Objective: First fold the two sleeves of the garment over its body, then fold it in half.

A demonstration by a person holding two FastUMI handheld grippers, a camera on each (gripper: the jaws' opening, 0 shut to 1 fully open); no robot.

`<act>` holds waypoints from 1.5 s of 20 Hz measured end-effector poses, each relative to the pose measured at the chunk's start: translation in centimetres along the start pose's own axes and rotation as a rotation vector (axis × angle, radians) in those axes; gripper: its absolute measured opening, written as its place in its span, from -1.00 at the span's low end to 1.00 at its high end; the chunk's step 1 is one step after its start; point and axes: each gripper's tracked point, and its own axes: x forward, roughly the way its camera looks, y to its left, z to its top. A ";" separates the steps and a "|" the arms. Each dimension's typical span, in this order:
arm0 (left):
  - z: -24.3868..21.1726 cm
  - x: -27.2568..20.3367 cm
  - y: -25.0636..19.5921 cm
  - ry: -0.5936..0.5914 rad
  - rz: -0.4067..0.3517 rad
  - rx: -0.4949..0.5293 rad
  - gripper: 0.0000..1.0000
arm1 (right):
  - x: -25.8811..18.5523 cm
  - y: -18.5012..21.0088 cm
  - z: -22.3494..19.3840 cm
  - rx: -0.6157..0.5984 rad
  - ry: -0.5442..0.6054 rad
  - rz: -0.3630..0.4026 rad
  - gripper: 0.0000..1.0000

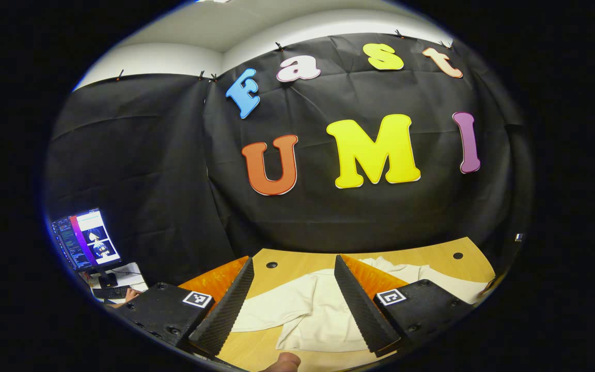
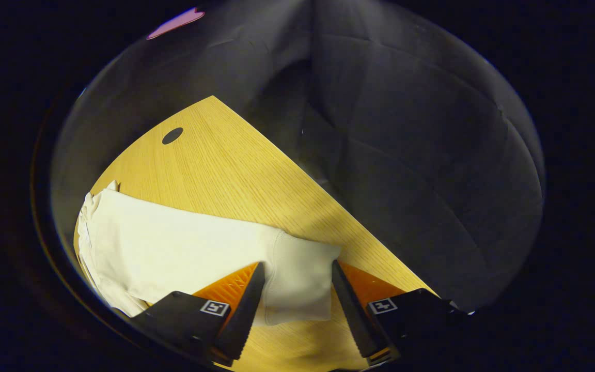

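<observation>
Lying spread on the wooden table [image 2: 235, 170], the cream long-sleeved garment [image 2: 173, 248] has one sleeve stretched out flat toward four o'clock in the right gripper view, its cuff [image 2: 300, 281] sitting between the fingers of the right gripper [image 2: 297, 310]. That sleeve lies off the body, so at least its fold looks unmade.

Closing too shallow on the cuff could let the soft knit slip out mid-lift, and a fast drag could pull the body askew or bunch the sleeve instead of laying it flat.

Both grippers stand wide apart and grasp nothing. The right one straddles the cuff. The left gripper [image 1: 295, 305] frames the garment's rumpled body [image 1: 318, 315] at six o'clock; whether its tips touch cloth I cannot tell.
</observation>
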 end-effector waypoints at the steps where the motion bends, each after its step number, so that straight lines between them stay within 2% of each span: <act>1: 0.0 0.0 0.1 -0.004 -0.004 -0.003 0.99 | 0.1 -0.1 0.0 0.011 0.009 -0.002 0.48; 2: 0.3 0.0 0.2 -0.011 -0.010 -0.006 0.99 | 0.2 -0.2 0.1 0.028 0.013 -0.005 0.17; 5: -0.1 0.3 0.5 -0.007 -0.022 -0.005 0.99 | 0.3 -0.1 0.4 0.035 0.019 0.001 0.02; 7: -0.6 0.5 1.1 -0.003 -0.026 -0.009 0.99 | 0.2 -0.1 0.3 0.076 0.029 -0.012 -0.57; 9: -0.9 0.7 1.6 0.010 -0.027 -0.015 0.99 | 0.3 -0.1 0.3 0.081 0.044 -0.020 -0.57; 10: -1.1 0.8 1.7 0.014 -0.031 -0.019 0.99 | 0.3 0.0 0.3 0.081 0.048 -0.026 -0.82; 14: -1.7 1.1 2.5 0.022 -0.041 -0.018 0.99 | 0.0 0.1 0.2 0.096 0.071 -0.043 -0.82; 19: -2.5 1.8 3.4 0.021 -0.073 -0.051 0.99 | -2.3 1.2 1.3 0.040 0.024 -0.037 -0.82; 26: -4.5 3.6 6.2 0.030 -0.104 -0.076 0.99 | -8.6 8.4 3.3 -0.040 -0.068 0.035 -0.82; 28: -5.4 4.3 7.2 0.035 -0.111 -0.085 0.99 | -10.5 12.2 3.7 -0.055 -0.088 0.082 -1.00; 30: -6.6 4.9 8.5 0.038 -0.115 -0.082 0.99 | -12.8 16.2 4.2 -0.087 -0.119 0.115 -1.00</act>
